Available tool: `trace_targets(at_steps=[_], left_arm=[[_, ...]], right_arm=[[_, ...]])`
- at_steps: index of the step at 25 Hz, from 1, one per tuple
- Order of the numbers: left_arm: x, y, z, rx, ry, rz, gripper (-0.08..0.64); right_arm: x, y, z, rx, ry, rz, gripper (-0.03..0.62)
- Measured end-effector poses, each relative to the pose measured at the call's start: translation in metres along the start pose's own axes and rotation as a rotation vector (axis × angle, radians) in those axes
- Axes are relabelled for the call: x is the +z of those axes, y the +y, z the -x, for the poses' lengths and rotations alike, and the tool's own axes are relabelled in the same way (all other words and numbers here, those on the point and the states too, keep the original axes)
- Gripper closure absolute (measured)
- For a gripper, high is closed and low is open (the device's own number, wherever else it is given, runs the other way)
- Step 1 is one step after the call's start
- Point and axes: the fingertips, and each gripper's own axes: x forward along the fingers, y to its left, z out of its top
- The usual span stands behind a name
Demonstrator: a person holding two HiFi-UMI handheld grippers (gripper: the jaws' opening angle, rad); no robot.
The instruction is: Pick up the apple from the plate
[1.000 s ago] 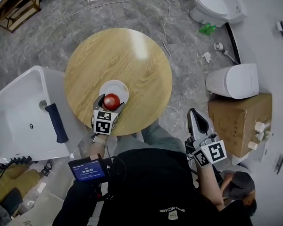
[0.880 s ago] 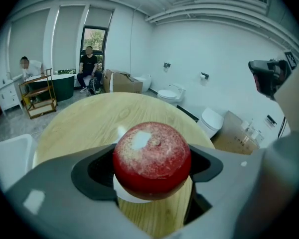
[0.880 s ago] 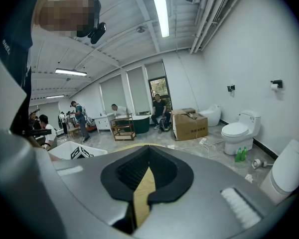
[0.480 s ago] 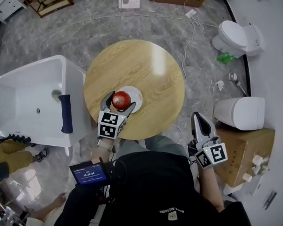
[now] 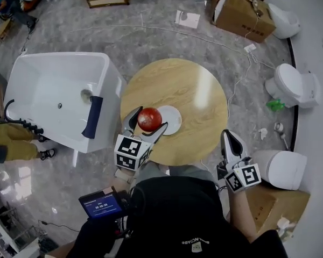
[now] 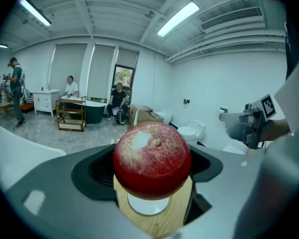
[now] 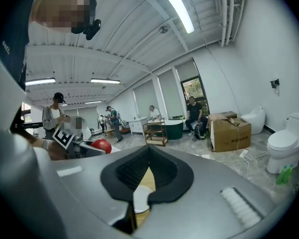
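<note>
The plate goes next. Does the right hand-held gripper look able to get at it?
Probably yes: bare table lies between the right hand-held gripper and the plate; the left hand-held gripper holds the apple beyond it.

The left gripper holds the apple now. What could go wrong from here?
The apple is round and smooth, held only at its sides by the left gripper; it may slip out. If it falls, it could hit the plate or roll off the round table, whose edge is close.
</note>
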Motion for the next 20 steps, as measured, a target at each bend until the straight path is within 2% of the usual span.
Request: trace_targets(at_steps=[8,14,20], left_arm=[[0.035,0.002,0.075,0.102,-0.161,0.044,0.13],[0.04,0.01,0.124,0.168,-0.24,0.065,0.13],[0.043,0.022,0.162,0.202,-0.306,0.097,0.129]], right_arm=[[0.022,0.045,-0.043,0.181,-0.023,0.048,0.589],[0.036,0.088,-0.065,0.288,-0.046,0.081,0.589],[0.044,0.125,-0.082,0.366,-0.056,0.104,0.589]])
